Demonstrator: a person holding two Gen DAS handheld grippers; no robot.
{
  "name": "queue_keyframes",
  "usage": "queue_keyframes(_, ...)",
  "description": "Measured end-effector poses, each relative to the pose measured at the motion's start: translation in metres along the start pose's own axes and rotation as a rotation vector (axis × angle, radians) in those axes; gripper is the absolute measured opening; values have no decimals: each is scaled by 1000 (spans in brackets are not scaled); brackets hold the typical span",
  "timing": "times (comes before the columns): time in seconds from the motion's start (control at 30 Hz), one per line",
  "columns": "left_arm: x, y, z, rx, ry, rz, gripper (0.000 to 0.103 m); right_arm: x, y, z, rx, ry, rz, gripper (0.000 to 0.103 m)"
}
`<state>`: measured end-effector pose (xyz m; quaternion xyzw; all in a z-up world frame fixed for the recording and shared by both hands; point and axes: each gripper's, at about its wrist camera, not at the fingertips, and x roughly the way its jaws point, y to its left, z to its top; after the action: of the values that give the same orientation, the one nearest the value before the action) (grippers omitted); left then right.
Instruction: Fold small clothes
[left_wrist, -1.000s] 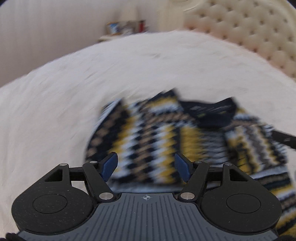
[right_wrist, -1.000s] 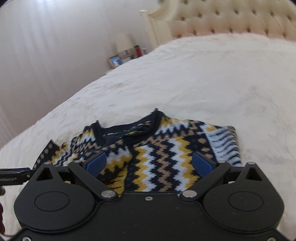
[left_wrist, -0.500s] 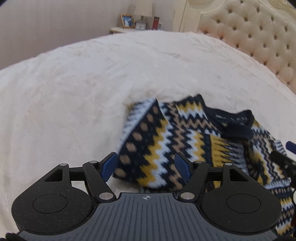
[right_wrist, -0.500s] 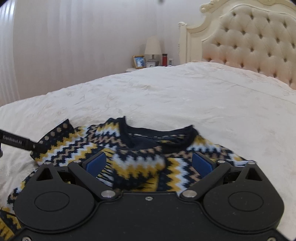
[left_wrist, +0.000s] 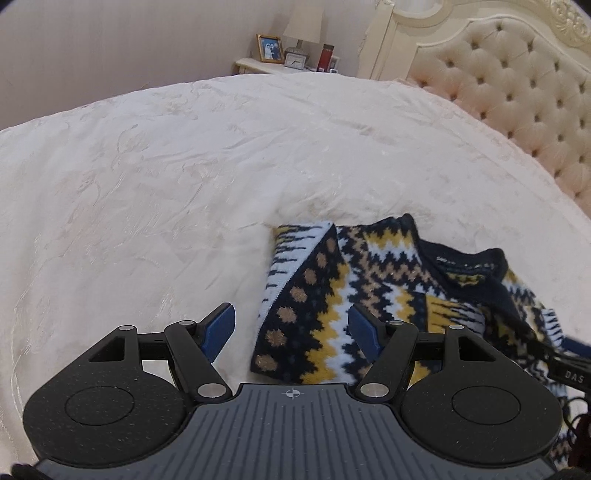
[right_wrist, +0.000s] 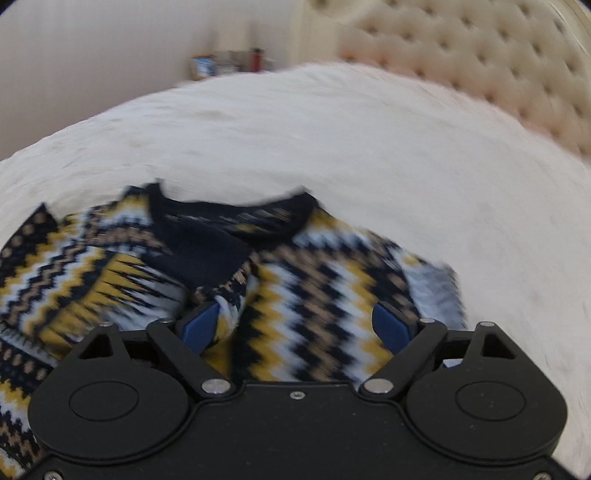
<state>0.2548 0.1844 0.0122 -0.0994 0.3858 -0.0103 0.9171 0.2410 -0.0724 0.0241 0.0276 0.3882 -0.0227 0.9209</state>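
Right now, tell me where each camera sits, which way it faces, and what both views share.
Left wrist: sits on the left gripper, looking forward and down over the sweater's folded edge on the bed; its own open blue pads show, and the other gripper's tip at the right edge.
Right wrist: sits on the right gripper, looking down at the sweater's dark collar; its jaws have just been closing, knit bunched between them; picture blurred.
Shared: sweater, bed, tufted headboard, nightstand with picture frame.

Bed: cream textured cover, tufted cream headboard at far end. Lying directly on it: one small zigzag-knit sweater, navy, yellow, white and tan, partly folded, rumpled.
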Motion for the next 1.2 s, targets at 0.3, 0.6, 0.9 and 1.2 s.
queue_keyframes(0.3, -1, 3, 0, -6, 16, -13, 67, -1, -22, -9, 112, 32, 38, 79)
queue_keyframes(0.6, 0, 6, 1, -30, 17, -20, 67, 17, -48, -3, 309, 54, 133, 74)
queue_keyframes(0.9, 2, 7, 1, -36, 22, -21, 67, 26, -58, -4, 340, 64, 166, 23)
queue_keyframes(1.2, 1, 12, 1, -59, 5, -4, 67, -31, -37, 30, 229, -94, 316, 11)
